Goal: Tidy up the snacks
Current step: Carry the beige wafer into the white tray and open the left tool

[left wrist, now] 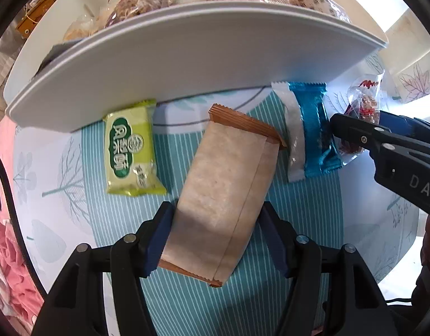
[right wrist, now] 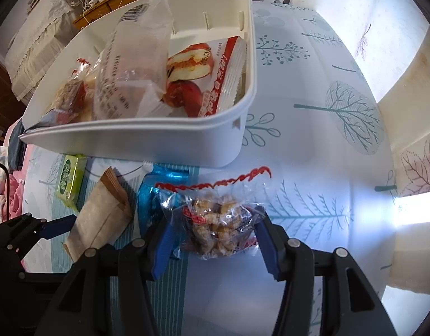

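The beige snack packet [left wrist: 223,196] lies on the patterned tablecloth [left wrist: 299,238] in the left wrist view, its long axis running from the lower centre of the frame up toward the upper right, brown crimped ends at both tips. My left gripper [left wrist: 217,240] has its blue pads on either side of the packet's lower half; the left pad touches the wrapper, a sliver of cloth shows by the right pad, so I read no grip. Left of it lies a green packet [left wrist: 131,151], upright in frame; to the right a blue packet [left wrist: 316,128] beside a white strip. The white bin [left wrist: 173,64] fills the upper frame, its wall just beyond all three. My right gripper [left wrist: 352,137] enters at the right edge.

In the right wrist view, a clear bag of brittle [right wrist: 217,224] with a red crimped top sits low centre, that top pointing up toward the bin [right wrist: 159,145]. My right gripper [right wrist: 215,246] has both blue pads pressing the bag's sides. The beige packet [right wrist: 100,224] lies at lower left.
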`<state>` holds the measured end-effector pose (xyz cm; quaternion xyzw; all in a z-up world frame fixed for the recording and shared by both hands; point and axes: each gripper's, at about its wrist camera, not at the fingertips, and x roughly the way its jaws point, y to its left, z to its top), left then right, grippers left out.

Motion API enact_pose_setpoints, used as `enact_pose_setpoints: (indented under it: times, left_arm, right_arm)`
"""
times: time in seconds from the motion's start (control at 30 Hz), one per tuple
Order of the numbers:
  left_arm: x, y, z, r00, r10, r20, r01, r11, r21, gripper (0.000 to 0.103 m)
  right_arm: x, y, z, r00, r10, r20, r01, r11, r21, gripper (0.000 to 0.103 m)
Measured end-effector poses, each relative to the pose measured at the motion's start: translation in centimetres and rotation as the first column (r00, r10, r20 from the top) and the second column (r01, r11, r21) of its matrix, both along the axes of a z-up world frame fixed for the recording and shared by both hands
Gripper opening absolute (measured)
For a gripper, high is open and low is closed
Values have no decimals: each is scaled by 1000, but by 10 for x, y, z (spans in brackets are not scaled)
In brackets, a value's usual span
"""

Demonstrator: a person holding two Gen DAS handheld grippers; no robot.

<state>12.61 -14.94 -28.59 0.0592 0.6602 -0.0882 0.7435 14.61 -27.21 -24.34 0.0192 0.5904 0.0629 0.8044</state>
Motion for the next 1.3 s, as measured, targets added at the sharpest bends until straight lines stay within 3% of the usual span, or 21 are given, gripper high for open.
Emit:
enact_pose_setpoints:
  times: [0.33,0.63,0.9,1.1,1.3]
  left_arm:
    - [-28,19,-2,997,82,-12,-82,996,-25,61]
    - [-65,61,25,983,182,32,-180,982,-65,58]
    - [-79,102,71,949,295,113,-281,952,-123,58]
    - [-55,112,127,916,358,180,-331,929,-163,58]
    - [-32,126,160,904,382,193,-349,918,-186,58]
  right_arm:
    - [-30,6,14,998,60,11,-60,998,15,55]
    - [-74,28,39,985,163,47,-165,986,32,54]
    - [-72,56,70,947,296,123,-303,952,42,55]
    - [-65,80,95,916,364,170,-378,924,63,55]
    - [-54,97,122,896,391,213,-415,905,87,55]
